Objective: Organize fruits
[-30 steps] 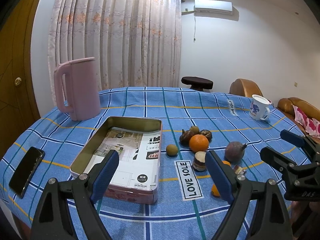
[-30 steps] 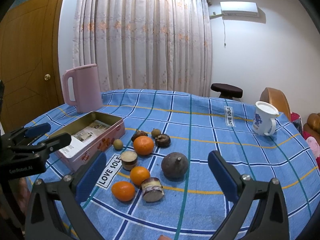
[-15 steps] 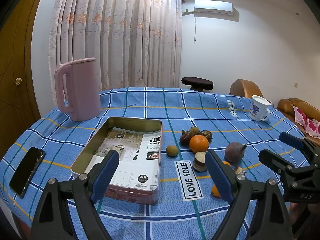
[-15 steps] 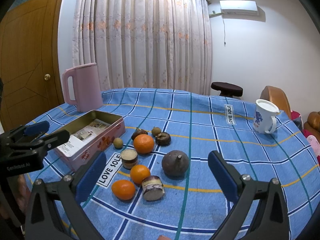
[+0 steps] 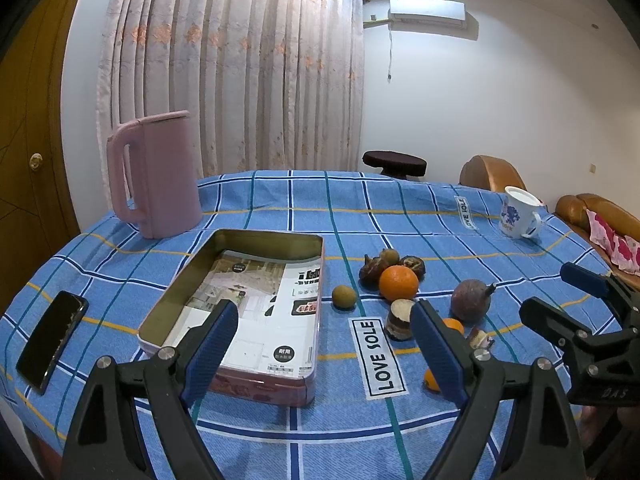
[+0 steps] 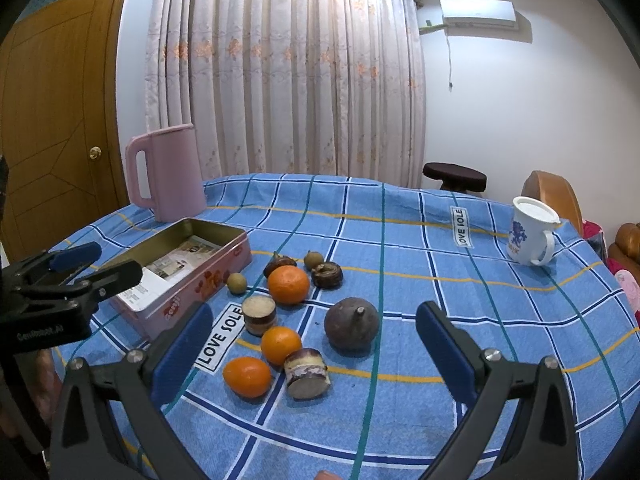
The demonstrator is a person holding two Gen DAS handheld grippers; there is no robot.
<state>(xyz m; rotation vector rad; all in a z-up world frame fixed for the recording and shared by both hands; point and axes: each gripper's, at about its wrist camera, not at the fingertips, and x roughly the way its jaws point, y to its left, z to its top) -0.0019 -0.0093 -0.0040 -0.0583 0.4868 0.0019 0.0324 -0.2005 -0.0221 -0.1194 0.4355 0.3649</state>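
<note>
Both the left gripper (image 5: 322,346) and the right gripper (image 6: 314,350) stand wide open and hold nothing. The fruits lie loose on the cloth just right of the open tin box (image 5: 256,240). I would start with the nearest orange (image 6: 247,376), closing gently around its middle so it cannot roll.
</note>
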